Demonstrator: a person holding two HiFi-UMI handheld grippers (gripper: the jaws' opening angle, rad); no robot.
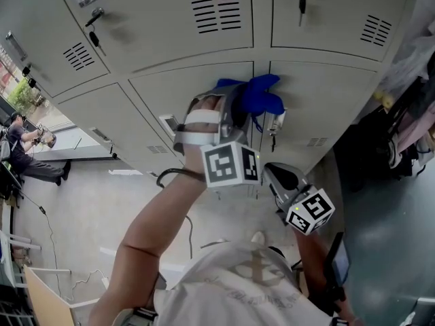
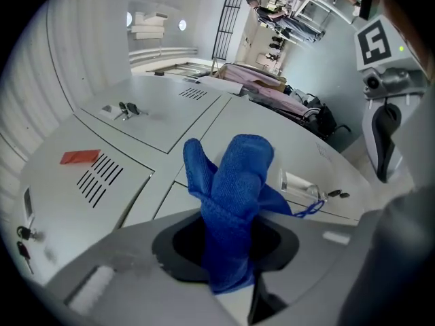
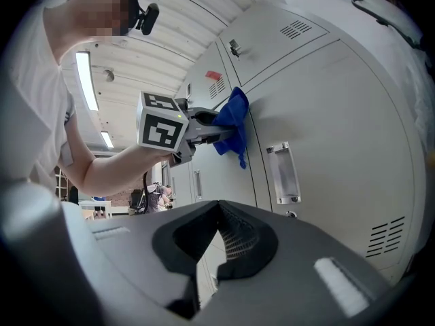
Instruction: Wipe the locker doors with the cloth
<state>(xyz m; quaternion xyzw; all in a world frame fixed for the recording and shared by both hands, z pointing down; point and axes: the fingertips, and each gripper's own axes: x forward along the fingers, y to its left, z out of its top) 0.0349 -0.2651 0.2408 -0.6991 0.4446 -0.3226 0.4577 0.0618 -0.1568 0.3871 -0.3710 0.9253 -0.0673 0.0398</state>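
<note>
The left tool (image 2: pixel 231 263) is clenched on the blue cloth (image 2: pixel 234 182) — jaws nipped tight round its bunched middle. The cloth's free folds lie against the locker doors (image 1: pixel 170 94), just beside the door handle (image 3: pixel 284 172). The right tool (image 3: pixel 219 250) hangs near that handle — jaws closed on nothing, off the doors.
</note>
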